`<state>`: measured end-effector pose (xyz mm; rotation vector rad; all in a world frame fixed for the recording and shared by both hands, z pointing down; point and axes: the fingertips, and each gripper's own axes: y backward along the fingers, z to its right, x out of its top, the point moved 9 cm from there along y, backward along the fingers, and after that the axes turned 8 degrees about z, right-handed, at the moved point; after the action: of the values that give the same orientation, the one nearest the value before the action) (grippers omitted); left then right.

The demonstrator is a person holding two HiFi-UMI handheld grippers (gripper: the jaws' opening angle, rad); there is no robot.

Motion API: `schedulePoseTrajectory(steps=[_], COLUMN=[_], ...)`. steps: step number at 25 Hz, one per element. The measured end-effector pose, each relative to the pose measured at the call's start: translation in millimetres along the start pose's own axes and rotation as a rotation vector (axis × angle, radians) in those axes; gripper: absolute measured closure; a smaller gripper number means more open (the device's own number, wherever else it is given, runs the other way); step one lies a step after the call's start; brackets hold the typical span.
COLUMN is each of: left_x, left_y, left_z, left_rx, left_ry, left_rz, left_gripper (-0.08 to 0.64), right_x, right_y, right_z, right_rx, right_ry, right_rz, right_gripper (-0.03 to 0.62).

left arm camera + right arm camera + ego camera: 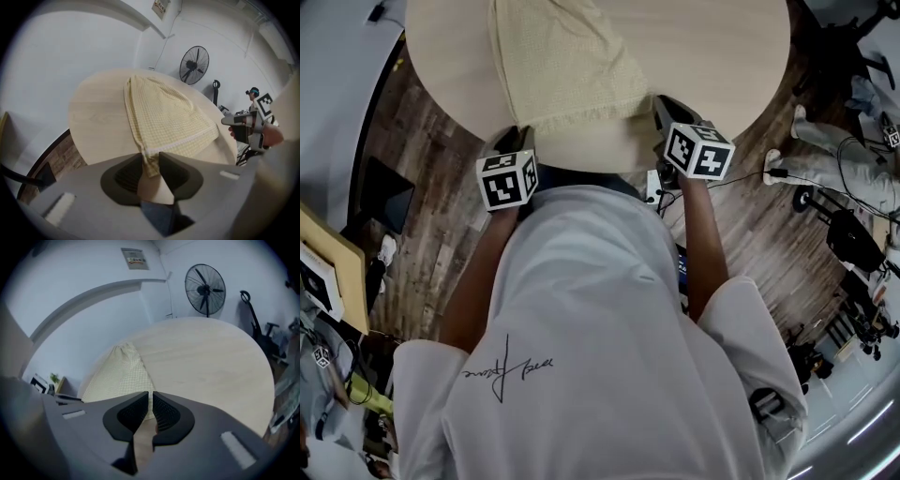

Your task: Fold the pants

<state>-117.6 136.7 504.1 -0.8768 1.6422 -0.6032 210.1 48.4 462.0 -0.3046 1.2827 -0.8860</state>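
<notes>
**Yellow checked pants pinched at both near corners**

Wood-plank floor shows at the far left of the head view, beside the round, pale wooden surface. The left claw reaches over the near rim of that surface, its black-and-white marker cube just behind it. In the left gripper view, the left claw stands narrow, with a corner of the pants' hem hanging between its dark ribbed pads.

The pants lie flat on the surface. They run from the near rim toward the far side as one long band, and a paler hem crosses the near end. In the left gripper view the pants spread away from the claw, with bare surface to their left.

At the near right corner of the pants sits the right claw, which also carries a marker cube. The right gripper view shows the right claw almost shut, leaving only a thin slit, and a thin edge of the pants runs into that slit. Bare surface fills the right of that view, and a standing fan rises beyond it.
</notes>
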Motion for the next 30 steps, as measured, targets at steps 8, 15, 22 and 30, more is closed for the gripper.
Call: schedulePoseTrajectory(steps=[8, 15, 22, 30], left_x=[-2.0, -1.9, -1.0, -0.4], left_y=[1.2, 2.1, 3.5, 3.4], left_z=[-10.2, -16.9, -16.9, -18.6], left_rx=[-0.028, -0.055, -0.07, -0.144], left_ry=[0.019, 0.051, 0.046, 0.124], left_rz=[0.008, 0.008, 0.009, 0.003], left_gripper=[0.434, 0.434, 0.436, 0.463], right_x=[-19.9, -30.2, -35.8, -36.1], right_y=[-22.7, -29.4, -32.9, -29.7], right_z=[12.4, -15.2, -45.5, -35.5], right_rx=[0.015, -0.029, -0.048, -0.027], right_ry=[-0.147, 0.019, 0.264, 0.06], right_rz=[-0.032, -0.069, -0.066, -0.087], right_gripper=[0.471, 0.436, 0.479, 0.537])
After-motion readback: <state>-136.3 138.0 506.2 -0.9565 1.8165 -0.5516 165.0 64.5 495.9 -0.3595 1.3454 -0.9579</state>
